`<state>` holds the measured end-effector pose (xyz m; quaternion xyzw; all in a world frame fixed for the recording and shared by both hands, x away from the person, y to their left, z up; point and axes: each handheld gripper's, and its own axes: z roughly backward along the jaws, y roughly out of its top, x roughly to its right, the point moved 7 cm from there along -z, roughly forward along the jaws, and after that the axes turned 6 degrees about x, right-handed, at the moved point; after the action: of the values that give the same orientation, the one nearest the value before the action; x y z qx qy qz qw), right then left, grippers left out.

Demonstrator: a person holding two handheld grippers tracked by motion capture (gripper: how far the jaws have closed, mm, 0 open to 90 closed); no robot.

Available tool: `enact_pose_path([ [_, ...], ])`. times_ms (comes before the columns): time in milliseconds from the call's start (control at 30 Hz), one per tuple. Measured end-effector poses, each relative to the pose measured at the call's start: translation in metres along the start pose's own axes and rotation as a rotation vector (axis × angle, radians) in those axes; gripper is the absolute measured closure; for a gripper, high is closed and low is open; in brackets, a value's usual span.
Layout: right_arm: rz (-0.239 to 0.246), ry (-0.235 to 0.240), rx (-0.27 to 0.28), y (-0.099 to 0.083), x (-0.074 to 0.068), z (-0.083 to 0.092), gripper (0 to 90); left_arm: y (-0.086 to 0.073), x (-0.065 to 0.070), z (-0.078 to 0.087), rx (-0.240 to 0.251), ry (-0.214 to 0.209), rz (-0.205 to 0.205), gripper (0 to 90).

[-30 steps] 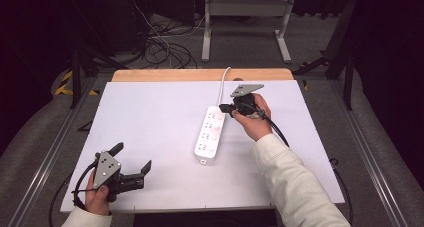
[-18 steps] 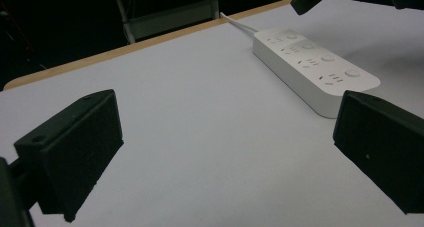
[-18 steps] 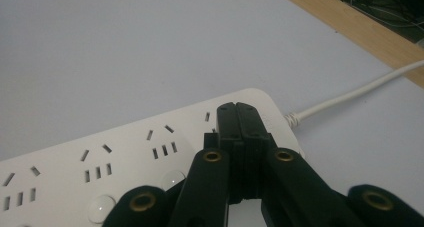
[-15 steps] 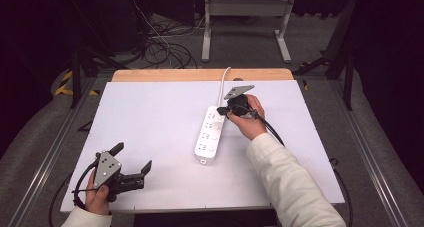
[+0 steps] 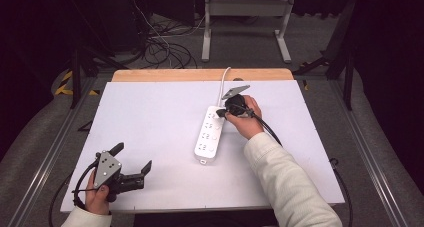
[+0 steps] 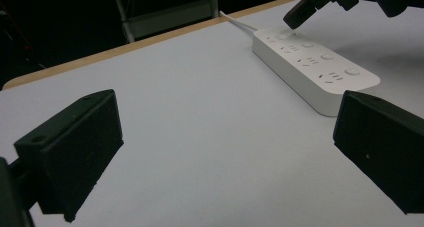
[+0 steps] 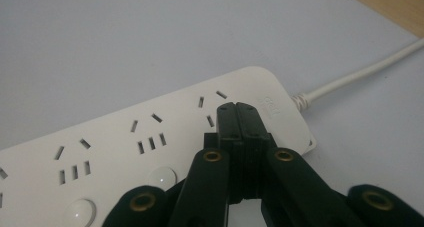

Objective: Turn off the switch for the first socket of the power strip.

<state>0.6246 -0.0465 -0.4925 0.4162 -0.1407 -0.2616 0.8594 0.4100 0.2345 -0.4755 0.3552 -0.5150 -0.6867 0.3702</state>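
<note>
White power strip [image 5: 209, 133] lies mid-desk [image 5: 150, 117], cable toward far edge. Right gripper [image 7: 235, 109], jaws pressed together, nothing between, tip over strip's cable-end socket (contact unclear). Left gripper [image 5: 131, 162] wide open, near front-left corner.

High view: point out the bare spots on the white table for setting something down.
Free: the wide stretch between the open left gripper and the white four-outlet power strip. Crowded: the strip's cord end, where the shut right gripper sits.
</note>
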Motion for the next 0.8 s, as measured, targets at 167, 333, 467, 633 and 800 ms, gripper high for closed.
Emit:
enact_pose_path([
  [167,-0.003,-0.002,-0.016,-0.0030,0.0004,-0.0030,90.0,-0.0002,-0.0001,0.0001,-0.003,-0.002,-0.004,0.0],
  [333,-0.002,-0.011,-0.023,-0.0045,0.0019,-0.0043,90.0,-0.0003,-0.0003,0.0002,-0.006,-0.002,-0.009,0.0],
  [467,0.000,-0.011,-0.024,-0.0052,0.0017,-0.0050,90.0,-0.0003,-0.0002,0.0002,-0.007,-0.002,-0.009,0.0],
  [633,0.008,-0.013,-0.028,-0.0066,0.0011,-0.0062,90.0,-0.0002,0.0002,0.0003,-0.006,-0.005,-0.008,0.0],
  [800,0.018,-0.017,-0.030,-0.0071,0.0010,-0.0070,90.0,-0.0002,0.0004,0.0003,-0.006,-0.006,-0.008,0.0],
])
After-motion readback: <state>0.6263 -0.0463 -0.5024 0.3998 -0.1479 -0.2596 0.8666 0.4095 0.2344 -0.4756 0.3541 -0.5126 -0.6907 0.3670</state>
